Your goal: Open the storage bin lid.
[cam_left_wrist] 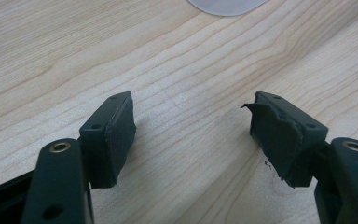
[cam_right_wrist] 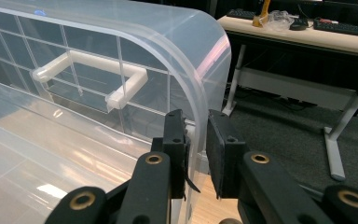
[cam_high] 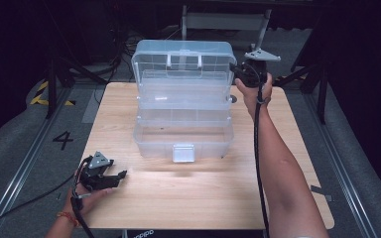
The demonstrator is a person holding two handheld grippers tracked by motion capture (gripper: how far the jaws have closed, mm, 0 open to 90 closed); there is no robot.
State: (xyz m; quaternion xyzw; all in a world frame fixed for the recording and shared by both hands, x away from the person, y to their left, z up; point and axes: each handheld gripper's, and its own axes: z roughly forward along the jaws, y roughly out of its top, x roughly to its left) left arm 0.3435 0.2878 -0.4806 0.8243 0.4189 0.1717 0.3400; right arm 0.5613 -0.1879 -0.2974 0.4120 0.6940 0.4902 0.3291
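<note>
Clear box (cam_high: 183, 134) open on worktop (cam_high: 188, 193), R gripper (cam_right_wrist: 196, 140) clamped on lid (cam_right_wrist: 200, 84) edge, L gripper (cam_left_wrist: 193, 135) released, empty, over bare wood near front-left.

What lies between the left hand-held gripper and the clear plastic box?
Bare wooden table; the high view shows nothing between the left hand-held gripper and the box.

My table (cam_high: 178, 198) is a light wooden top with plain grain. On it, toward the far middle, stands a clear plastic tiered box (cam_high: 183, 134), its lid raised. At the near left corner my left gripper (cam_high: 110, 178) rests low on the wood.
</note>
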